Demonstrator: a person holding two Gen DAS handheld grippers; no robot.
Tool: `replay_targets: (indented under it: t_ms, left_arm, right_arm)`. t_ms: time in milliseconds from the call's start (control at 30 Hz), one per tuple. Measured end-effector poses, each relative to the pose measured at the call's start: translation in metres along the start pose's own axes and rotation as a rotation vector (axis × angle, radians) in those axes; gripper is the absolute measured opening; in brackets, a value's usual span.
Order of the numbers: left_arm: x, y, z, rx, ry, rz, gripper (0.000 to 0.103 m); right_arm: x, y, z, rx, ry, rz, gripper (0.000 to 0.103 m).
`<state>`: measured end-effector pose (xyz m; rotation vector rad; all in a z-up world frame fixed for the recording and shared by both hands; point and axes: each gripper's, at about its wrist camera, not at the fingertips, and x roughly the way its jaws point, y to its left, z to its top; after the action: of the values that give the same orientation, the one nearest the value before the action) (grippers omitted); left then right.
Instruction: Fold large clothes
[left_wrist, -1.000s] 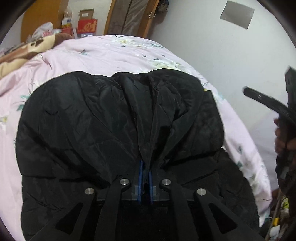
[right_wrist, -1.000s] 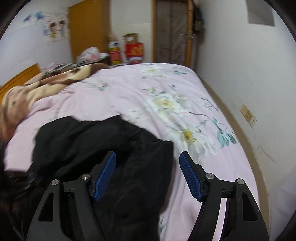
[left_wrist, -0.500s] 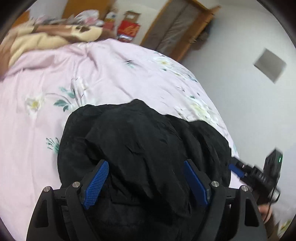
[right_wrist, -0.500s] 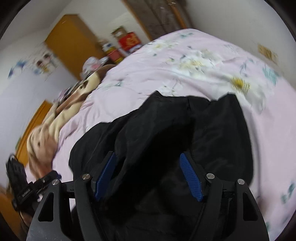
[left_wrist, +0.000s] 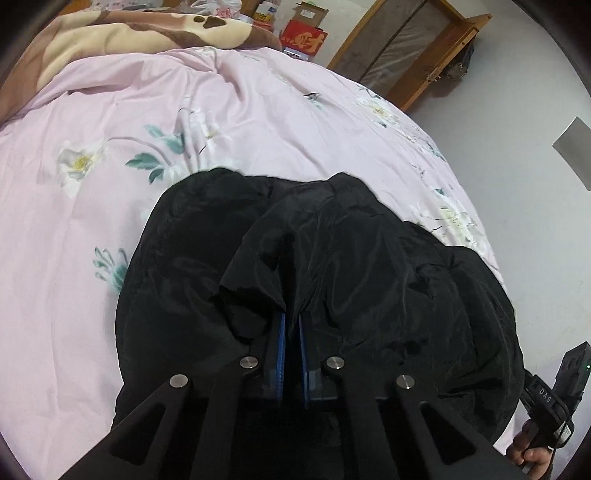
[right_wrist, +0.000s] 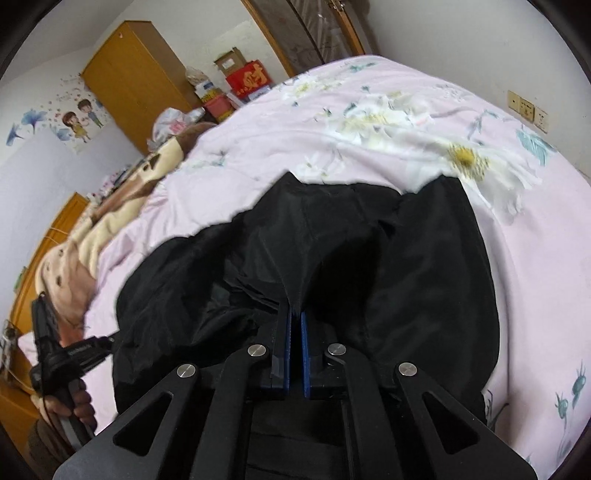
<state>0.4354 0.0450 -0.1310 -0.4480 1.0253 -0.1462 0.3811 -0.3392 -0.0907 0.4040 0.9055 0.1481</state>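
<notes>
**Both grippers clamped on the coat, fold only begun**

Pale pink floral bedspread (left_wrist: 229, 110) covers the bed and fills both wrist views, with a brown and cream fleece blanket (left_wrist: 122, 33) bunched at its far end. On the near part of the bedspread lies the task's garment, a large black shiny padded coat (left_wrist: 369, 258), rumpled and heaped rather than flat.

The left gripper (left_wrist: 291, 325) has just been closing and now pinches a raised ridge of the black cloth between its blue pads. The right gripper (right_wrist: 294, 321) has also just been closing and is clenched on another tented fold of the same coat. Each view catches the other handheld gripper at its edge.

Judging by the loose, uneven outline, no neat fold is finished yet; with 2 grips taken, carrying the pinched cloth over and flattening it is still to come.

Of containers, a red cardboard box with gold lettering (right_wrist: 248, 82) and a brown open carton (right_wrist: 231, 63) stand beyond the bed; their contents cannot be made out.
</notes>
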Motion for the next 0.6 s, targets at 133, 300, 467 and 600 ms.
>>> replay_targets:
  t_ms: [133,300,467,600]
  left_arm:
    - [0.019,0.005,-0.006,0.03,0.021,0.021,0.009]
    - [-0.001,0.014,0.001,-0.035,0.024,-0.056,0.027]
    - [-0.054,0.003,0.004,0.019,-0.092,-0.016,0.053]
    - [-0.059,-0.038,0.013,0.115,-0.083,-0.073,0.053]
  right_arm:
    - [0.028,-0.012,-0.014,0.016,0.079,-0.02,0.004]
    - [0.009,-0.002,-0.011,-0.01,0.082,-0.045,0.028]
    - [-0.05,0.041,-0.007,-0.274,-0.079,-0.151,0.034]
    - [-0.063,0.094,-0.007,-0.446,-0.15,-0.052,0.04]
